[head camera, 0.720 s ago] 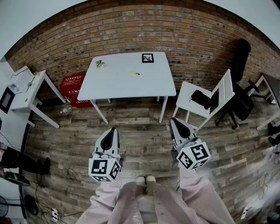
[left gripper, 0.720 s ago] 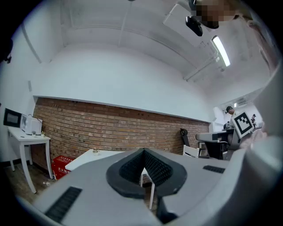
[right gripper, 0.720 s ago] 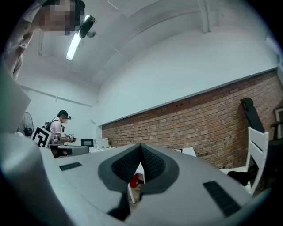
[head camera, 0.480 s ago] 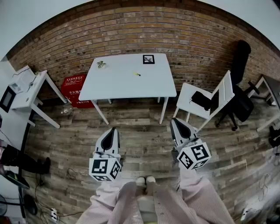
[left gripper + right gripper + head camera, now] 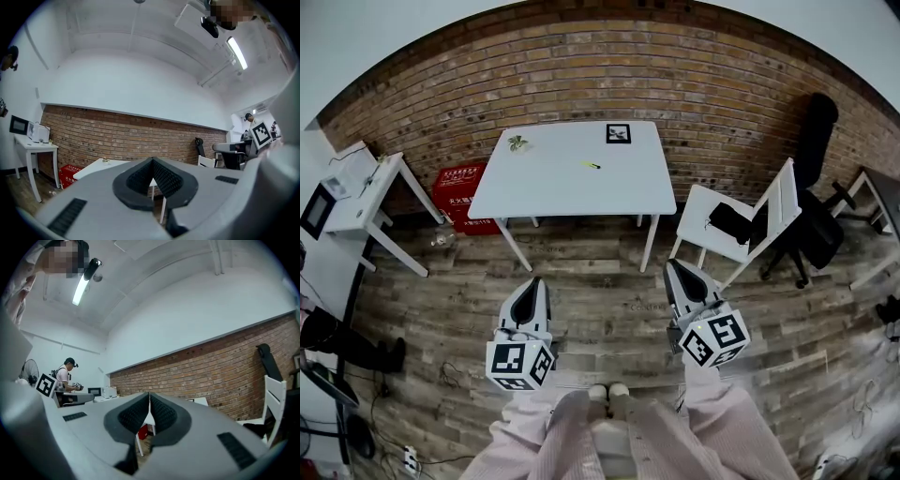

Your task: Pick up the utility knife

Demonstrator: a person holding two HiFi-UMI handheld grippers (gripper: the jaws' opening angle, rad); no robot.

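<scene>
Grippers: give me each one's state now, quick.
Left gripper: closed, holding nothing.
Right gripper: closed, holding nothing.

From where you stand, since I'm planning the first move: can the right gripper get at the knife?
Probably not yet. The knife lies on the table, and the right gripper, shut, is well short of its near edge, with floor between. Nothing blocks the way; stepping closer and opening the jaws should do.
</scene>
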